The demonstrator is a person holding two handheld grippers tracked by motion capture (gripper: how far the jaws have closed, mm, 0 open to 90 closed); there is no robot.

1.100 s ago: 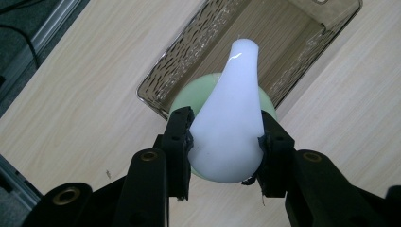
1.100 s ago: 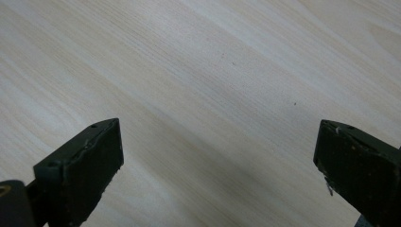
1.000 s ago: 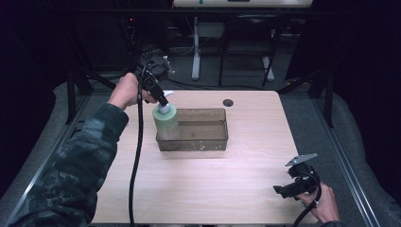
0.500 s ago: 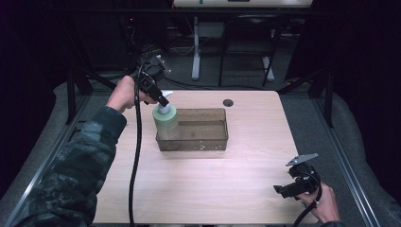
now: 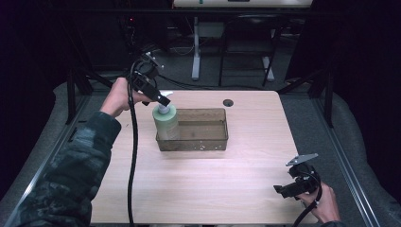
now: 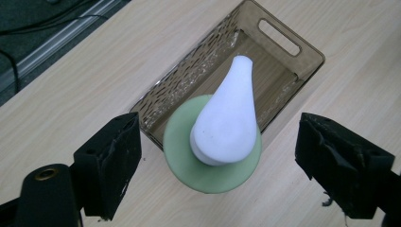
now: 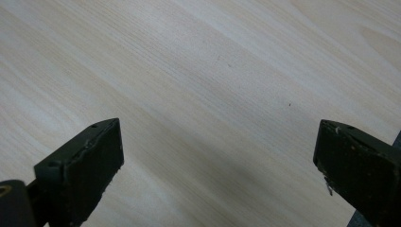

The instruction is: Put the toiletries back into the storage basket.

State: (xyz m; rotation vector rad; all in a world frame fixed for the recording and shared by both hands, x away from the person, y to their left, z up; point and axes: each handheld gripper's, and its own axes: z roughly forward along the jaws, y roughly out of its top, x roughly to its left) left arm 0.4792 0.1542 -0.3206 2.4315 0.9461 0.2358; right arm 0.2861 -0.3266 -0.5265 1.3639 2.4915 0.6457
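Observation:
A pale green pump bottle (image 5: 166, 123) with a white pump head (image 6: 227, 123) stands upright at the left end of a clear brown bin (image 5: 201, 142). Whether its base is inside the bin or just against the end wall, I cannot tell. My left gripper (image 5: 163, 100) hovers right above the pump head, tilted down. In the left gripper view my left gripper (image 6: 222, 153) is open, its jaws wide on either side of the bottle and not touching it. My right gripper (image 5: 280, 190) rests low over the table's near right corner, open, with bare wood between its jaws (image 7: 217, 165).
The bin (image 6: 312, 54) has a handle slot in its far end and nothing else in it. A small dark round grommet (image 5: 228, 102) sits near the back edge of the wooden table (image 5: 198, 189). The left gripper's black cable (image 5: 132, 161) hangs across the table's left side.

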